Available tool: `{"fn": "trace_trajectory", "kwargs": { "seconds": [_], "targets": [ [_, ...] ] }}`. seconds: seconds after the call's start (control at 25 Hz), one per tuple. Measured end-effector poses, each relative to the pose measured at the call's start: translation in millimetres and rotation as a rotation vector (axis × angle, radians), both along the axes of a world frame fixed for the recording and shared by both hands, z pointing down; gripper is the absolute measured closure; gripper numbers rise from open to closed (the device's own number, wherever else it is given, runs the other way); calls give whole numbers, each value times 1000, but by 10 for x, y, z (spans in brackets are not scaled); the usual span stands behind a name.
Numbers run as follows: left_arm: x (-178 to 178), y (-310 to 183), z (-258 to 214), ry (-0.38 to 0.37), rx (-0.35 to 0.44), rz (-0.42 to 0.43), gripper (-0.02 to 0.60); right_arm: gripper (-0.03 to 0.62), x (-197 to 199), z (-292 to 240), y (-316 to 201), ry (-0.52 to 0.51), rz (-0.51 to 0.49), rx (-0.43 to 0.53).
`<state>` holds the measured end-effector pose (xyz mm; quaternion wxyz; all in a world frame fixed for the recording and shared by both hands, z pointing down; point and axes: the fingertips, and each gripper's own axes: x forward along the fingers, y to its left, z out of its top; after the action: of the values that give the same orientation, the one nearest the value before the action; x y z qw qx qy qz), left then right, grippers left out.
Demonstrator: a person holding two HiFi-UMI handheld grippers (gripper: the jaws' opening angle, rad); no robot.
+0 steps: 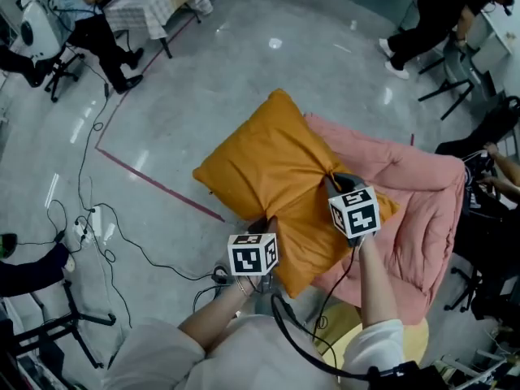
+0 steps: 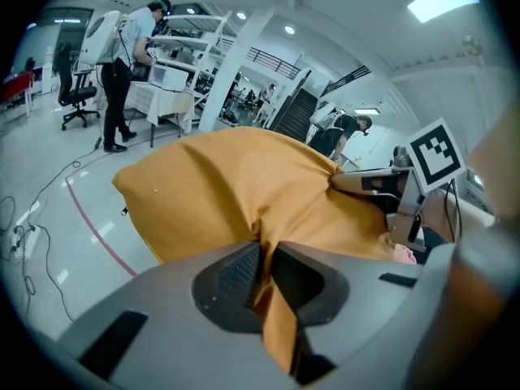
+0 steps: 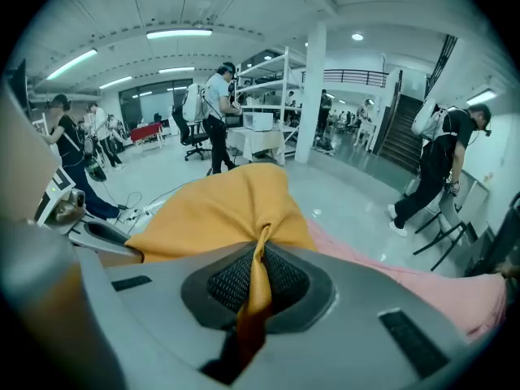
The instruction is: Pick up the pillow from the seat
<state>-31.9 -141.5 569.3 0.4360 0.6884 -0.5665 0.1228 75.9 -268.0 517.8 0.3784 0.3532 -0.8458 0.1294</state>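
While the pillow (image 1: 272,165) is held at two points: the step in hand is judged to be the lift clear of the seat (image 1: 422,193)
Pillow: orange, plump; it is seen spread over the left side of the pink padded seat, with its far corner out over the grey floor (image 1: 203,63); whether its underside is wholly free of the seat cannot be told
Left gripper (image 2: 264,270): jaws are closed on a thin fold of the orange cover at the near edge; fabric is seen running down between them
Right gripper (image 3: 258,279): jaws are pinched on a gathered ridge of the cover, at the pillow's right side above the seat
Grip quality: only cloth appears to be caught, not filling; slippage is judged possible if the load is jerked
Lift, advised: both grippers are to be raised together and level, so that weight is shared; the pull is best directed upward rather than apart, lest the cover be strained
Clearance: the low near corner is to be watched against the pink padding
Surroundings: cables (image 1: 106,234) are laid on the floor at left, well apart from the work
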Motion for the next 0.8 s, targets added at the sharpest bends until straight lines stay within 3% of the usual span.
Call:
{"fn": "trace_trajectory", "kwargs": {
  "seconds": [0.32,0.56,0.8],
  "targets": [
    [-1117,401,-226,-89,55,-151,543,557,-1063,-244,438,-118,-49,76],
    [-2032,851,-450,-207,97,-237,545,557,-1931,-285,873,-204,-91,39],
    [-2773,1313,-562,-224,83,-283,545,559,-2685,-342,1304,-246,-120,16]
  ]
}}
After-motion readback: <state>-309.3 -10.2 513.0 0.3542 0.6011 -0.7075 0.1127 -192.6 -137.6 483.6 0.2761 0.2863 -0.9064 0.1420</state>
